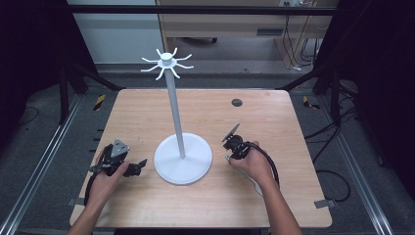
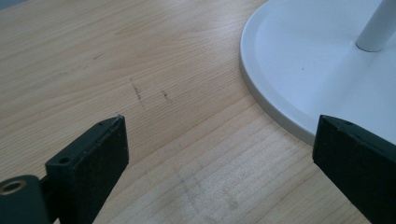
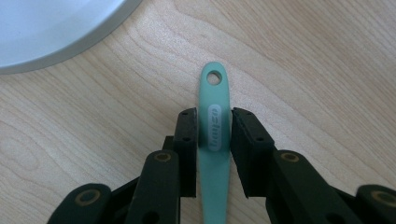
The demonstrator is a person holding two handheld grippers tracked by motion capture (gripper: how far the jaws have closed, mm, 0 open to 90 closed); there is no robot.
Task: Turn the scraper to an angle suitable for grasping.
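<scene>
On the left side of the tabletop [image 1: 147, 205] we see the left tool [image 1: 139, 168] held low in the person's left hand [image 1: 103, 182], pointing toward the white stand [image 1: 182, 159] and stopping just short of its round base. In the left gripper view its two black jaws are spread wide with bare wood between them, and the rim of the base [image 2: 299, 88] curves in at the upper right, close to the right-hand jaw. The stand sits mid-tabletop, its thin pole [image 1: 174, 105] rising upright to a ring of curved white hooks [image 1: 167, 63] at the top. To the right of the base, the right tool [image 1: 228, 147] is gripped in the right hand [image 1: 254, 164], near the base but apart from it. In the right gripper view its jaws are pressed against a mint-green handle [image 3: 214, 135], pinching it from both sides; the handle's rounded end with a small hanging hole [image 3: 214, 78] sticks out past the jaw tips, just above the wood. A small dark round cap [image 1: 237, 102] sits in the tabletop farther back on the right.
</scene>
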